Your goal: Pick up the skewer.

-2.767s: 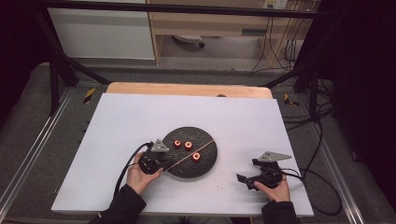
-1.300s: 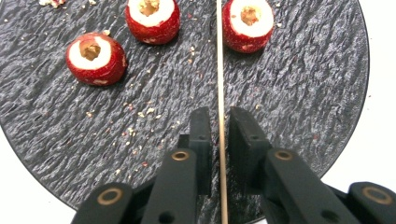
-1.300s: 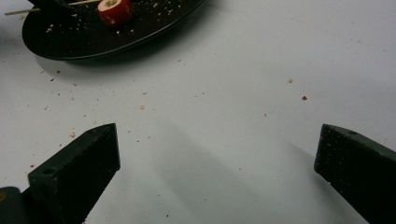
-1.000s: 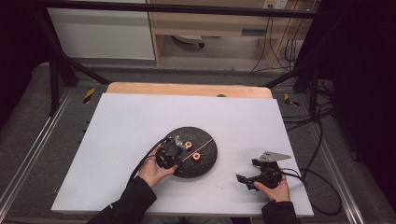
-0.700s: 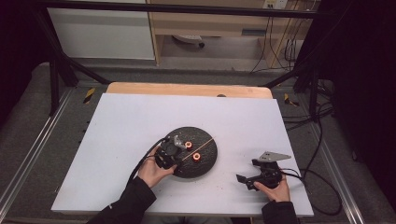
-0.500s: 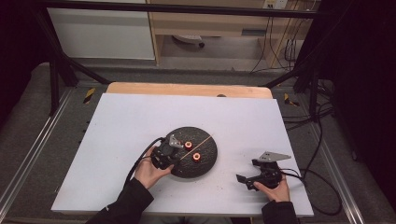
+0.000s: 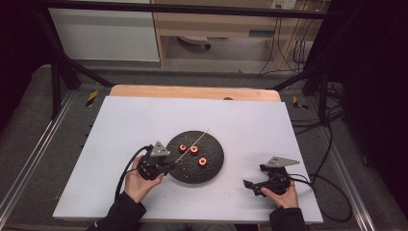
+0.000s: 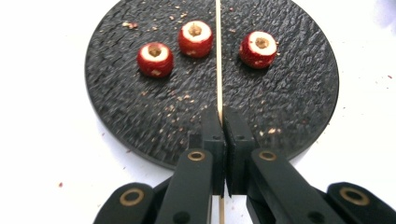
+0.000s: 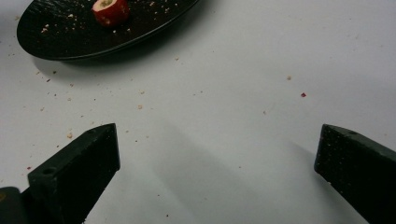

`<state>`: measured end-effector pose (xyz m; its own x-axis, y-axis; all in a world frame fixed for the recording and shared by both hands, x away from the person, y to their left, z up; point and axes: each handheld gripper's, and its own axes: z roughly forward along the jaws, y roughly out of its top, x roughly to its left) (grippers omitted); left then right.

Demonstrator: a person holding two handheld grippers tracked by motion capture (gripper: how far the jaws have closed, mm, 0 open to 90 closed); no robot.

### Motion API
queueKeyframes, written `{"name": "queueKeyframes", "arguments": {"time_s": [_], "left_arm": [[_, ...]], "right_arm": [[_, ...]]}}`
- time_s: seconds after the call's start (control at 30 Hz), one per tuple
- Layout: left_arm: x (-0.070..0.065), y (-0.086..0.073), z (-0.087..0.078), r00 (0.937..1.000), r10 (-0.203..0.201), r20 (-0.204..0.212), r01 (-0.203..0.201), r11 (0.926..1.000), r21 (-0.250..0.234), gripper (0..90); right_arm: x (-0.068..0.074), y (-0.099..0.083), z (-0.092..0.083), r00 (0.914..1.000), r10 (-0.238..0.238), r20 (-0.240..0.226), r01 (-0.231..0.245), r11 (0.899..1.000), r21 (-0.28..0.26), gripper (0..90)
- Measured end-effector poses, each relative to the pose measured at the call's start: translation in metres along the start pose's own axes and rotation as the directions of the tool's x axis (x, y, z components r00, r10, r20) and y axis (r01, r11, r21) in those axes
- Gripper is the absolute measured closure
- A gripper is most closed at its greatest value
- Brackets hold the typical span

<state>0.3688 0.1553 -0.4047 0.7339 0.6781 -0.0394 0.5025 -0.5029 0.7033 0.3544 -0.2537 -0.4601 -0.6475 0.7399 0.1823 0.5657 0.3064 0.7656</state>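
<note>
The left gripper (image 8: 223,122) has its jaws pinching a thin wooden skewer (image 8: 218,60), which runs straight ahead of them across the black plate (image 8: 299,107). Three cored red fruits (image 8: 195,38) sit beyond the jaws, two left of the skewer, one right. The right gripper (image 9: 217,158) rests on the white surface (image 7: 130,120), jaws spread wide, nothing between them.

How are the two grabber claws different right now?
The left gripper has its jaws pinched shut on a thin wooden skewer; the right gripper has its jaws spread wide with nothing between them. The left gripper reaches over the edge of the black round plate with the three red cored fruits; the right gripper sits off to the side on the white table. Both are black and each is held in a hand.
</note>
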Motion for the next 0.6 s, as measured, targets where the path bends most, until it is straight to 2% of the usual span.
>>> {"name": "queueKeyframes", "arguments": {"time_s": [0.33,0.6], "left_arm": [[0.01,-0.027,-0.018,0.9992,-0.041,-0.005,0.04,0.9952,-0.089,88.1],[0.015,-0.049,-0.029,0.9975,-0.071,-0.006,0.069,0.9867,-0.147,88.1]], "right_arm": [[0.001,0.0,0.001,0.9999,0.015,0.003,-0.015,1.0,-0.005,0.8],[0.004,0.002,0.002,0.9998,0.017,0.009,-0.017,1.0,-0.005,0.7]]}}
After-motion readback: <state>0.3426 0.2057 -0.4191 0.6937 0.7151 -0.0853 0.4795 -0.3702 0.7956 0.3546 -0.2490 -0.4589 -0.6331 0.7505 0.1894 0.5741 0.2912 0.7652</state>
